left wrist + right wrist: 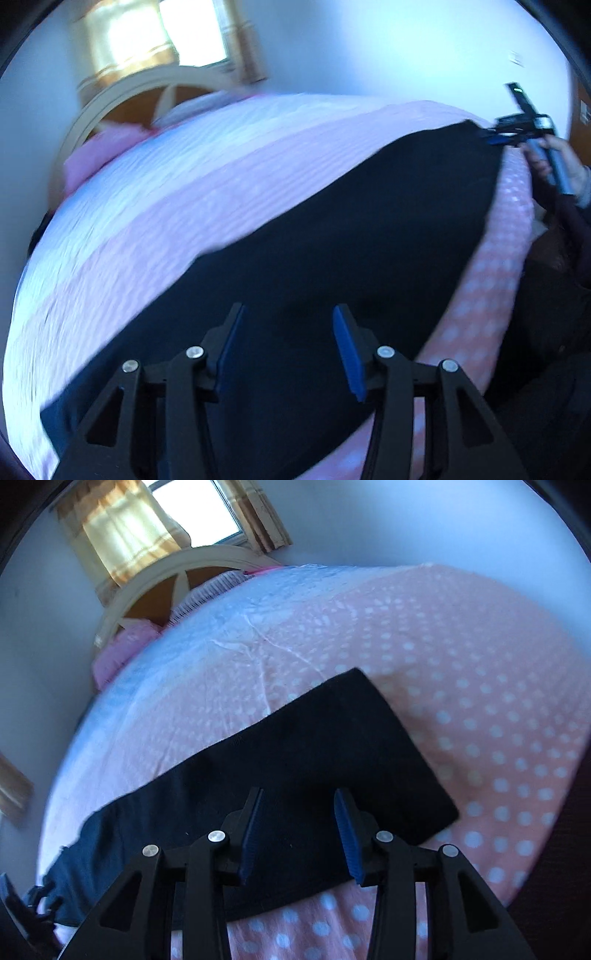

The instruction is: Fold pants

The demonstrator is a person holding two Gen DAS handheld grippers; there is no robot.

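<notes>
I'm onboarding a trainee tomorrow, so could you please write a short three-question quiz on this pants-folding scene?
1. True or false: the left gripper is clamped on the black pants.
2. What do the pants lie on? A) a wooden table B) a pink dotted bedspread C) a grey carpet
3. Fill in: in the right wrist view, the right gripper hovers over the pants with its fingers ____.

Key
1. False: its blue pads stand apart with nothing between them.
2. B: the bedspread is pink with white dots.
3. Open: only flat dark cloth shows behind the gap.
</notes>
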